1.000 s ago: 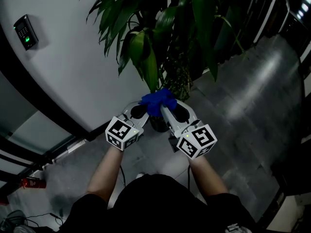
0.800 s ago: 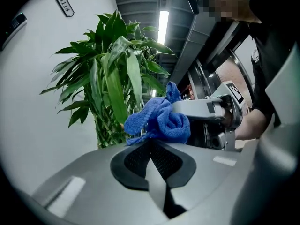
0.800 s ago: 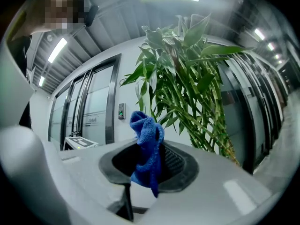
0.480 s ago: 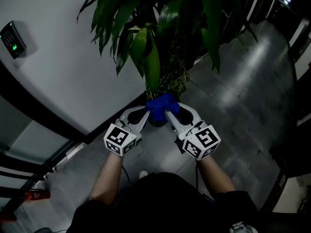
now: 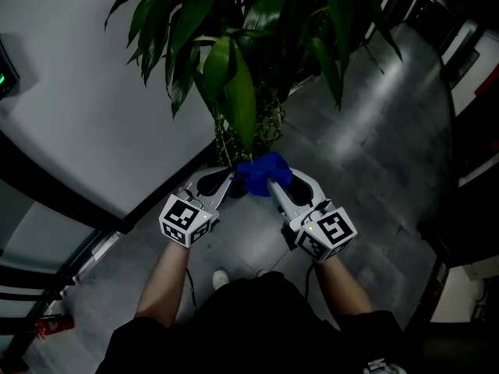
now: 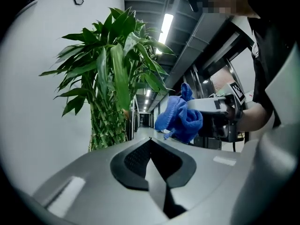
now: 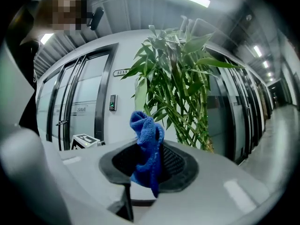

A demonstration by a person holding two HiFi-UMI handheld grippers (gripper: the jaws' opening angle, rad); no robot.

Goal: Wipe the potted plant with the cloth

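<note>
Over the last second the view has been carried forward and leftward: the keypad on the wall has slid to the frame's left edge, and both grippers have been kept low in front of the plant. The cloth is still clamped in the right gripper, bunched and standing up from its jaws. It now lies just below the tip of the drooping leaf, a little further from it than before. The left gripper is held just beside it, jaws together with nothing between them. No stroke is judged to be under way; the leaf seems still to be wiped.

The pot is hidden behind cloth and grippers, and the crown is cut off at the top. Contact between cloth and stalks cannot be made out in the dim light
</note>
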